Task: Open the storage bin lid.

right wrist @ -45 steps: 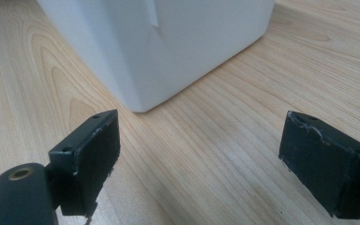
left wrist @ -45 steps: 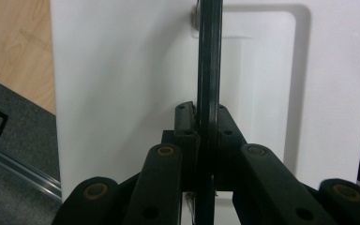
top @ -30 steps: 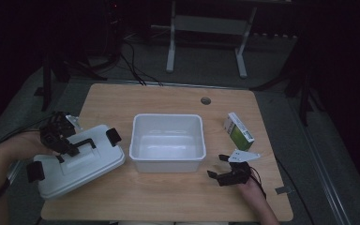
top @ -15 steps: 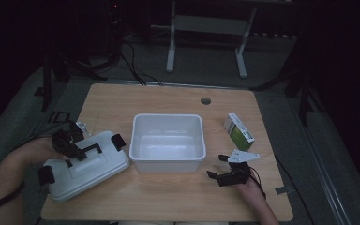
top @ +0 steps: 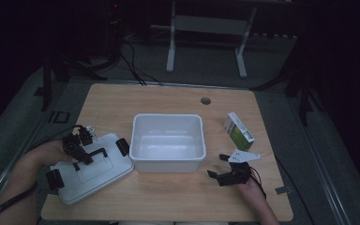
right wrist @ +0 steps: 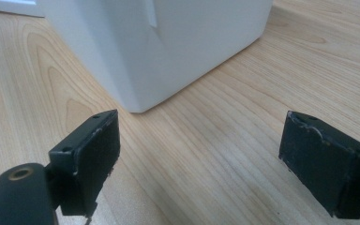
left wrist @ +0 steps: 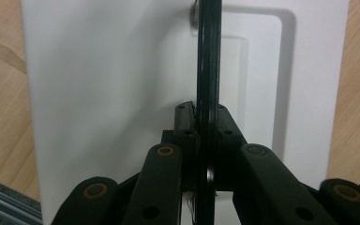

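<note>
Spanning most of the high view, the light wooden table carries everything within easy reach of a person seated at its near edge. At its centre stands the open, empty white rectangular plastic bin, its mouth bare, apparently waiting for its cover. That cover, the white plastic lid with black side clips, lies to the bin's left, just beside it and turned at an angle on the wood, the likely result of being carried by its top rather than slid. The left gripper is clamped on the lid's thin black carrying handle, jaws pressed tight with the handle between them, a grip suited to lifting or setting down. Near the bin's front right corner, the right gripper rests low with jaws spread wide and empty, seemingly on standby. A small green-and-white cardboard box sits apart at right.
</note>
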Demonstrator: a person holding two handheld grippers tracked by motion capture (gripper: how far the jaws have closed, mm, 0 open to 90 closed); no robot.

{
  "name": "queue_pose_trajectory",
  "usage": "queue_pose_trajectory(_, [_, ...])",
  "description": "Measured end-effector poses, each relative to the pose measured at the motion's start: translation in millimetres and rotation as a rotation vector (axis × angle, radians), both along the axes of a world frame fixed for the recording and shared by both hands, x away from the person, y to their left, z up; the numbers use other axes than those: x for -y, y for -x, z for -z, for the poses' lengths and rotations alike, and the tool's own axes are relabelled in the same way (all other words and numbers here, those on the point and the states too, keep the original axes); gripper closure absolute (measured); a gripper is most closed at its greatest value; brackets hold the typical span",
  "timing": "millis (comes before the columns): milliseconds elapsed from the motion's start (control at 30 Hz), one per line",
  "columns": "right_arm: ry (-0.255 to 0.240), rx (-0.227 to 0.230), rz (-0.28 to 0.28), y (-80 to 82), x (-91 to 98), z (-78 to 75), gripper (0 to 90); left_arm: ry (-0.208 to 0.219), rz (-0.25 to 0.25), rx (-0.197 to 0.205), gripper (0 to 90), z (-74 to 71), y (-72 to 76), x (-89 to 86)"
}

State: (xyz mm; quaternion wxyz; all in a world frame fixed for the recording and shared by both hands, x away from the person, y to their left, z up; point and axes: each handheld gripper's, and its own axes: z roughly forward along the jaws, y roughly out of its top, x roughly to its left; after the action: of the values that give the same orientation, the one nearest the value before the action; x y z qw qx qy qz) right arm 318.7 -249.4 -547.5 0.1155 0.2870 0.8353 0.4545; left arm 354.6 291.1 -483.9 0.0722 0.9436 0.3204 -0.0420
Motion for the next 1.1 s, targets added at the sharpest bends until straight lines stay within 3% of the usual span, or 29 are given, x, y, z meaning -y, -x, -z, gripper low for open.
queue_pose_trajectory(567, [0.0, 0.003, 0.019, 0.7, 1.6, 0.6, 12.4, 0.012, 0.005, -0.007, 83.1, 5.2, 0.1, 1.4])
queue_pose_trajectory(700, [-0.01, 0.025, 0.032, 1.0, 3.0, -1.0, 12.4, 0.027, 0.004, -0.014, 74.1, 4.6, -0.2, 2.0])
queue_pose_trajectory(800, [-0.063, 0.021, 0.041, 0.8, 4.8, -5.9, 12.4, 0.053, -0.005, -0.023, 66.3, 2.5, -0.6, 2.8])
queue_pose_trajectory(967, [-0.075, 0.021, 0.053, 1.3, 6.3, -14.1, 12.4, 0.057, -0.038, 0.001, 59.0, -0.2, -0.6, 0.4])
queue_pose_trajectory(1000, [-0.092, 0.009, 0.066, 1.1, 7.5, -17.9, 12.4, 0.063, -0.047, -0.007, 51.9, -0.6, -1.1, -0.8])
queue_pose_trajectory(1100, [-0.067, 0.014, 0.081, 3.5, 6.3, -27.6, 11.7, 0.07, -0.054, 0.008, 48.8, -1.7, 0.4, -2.5])
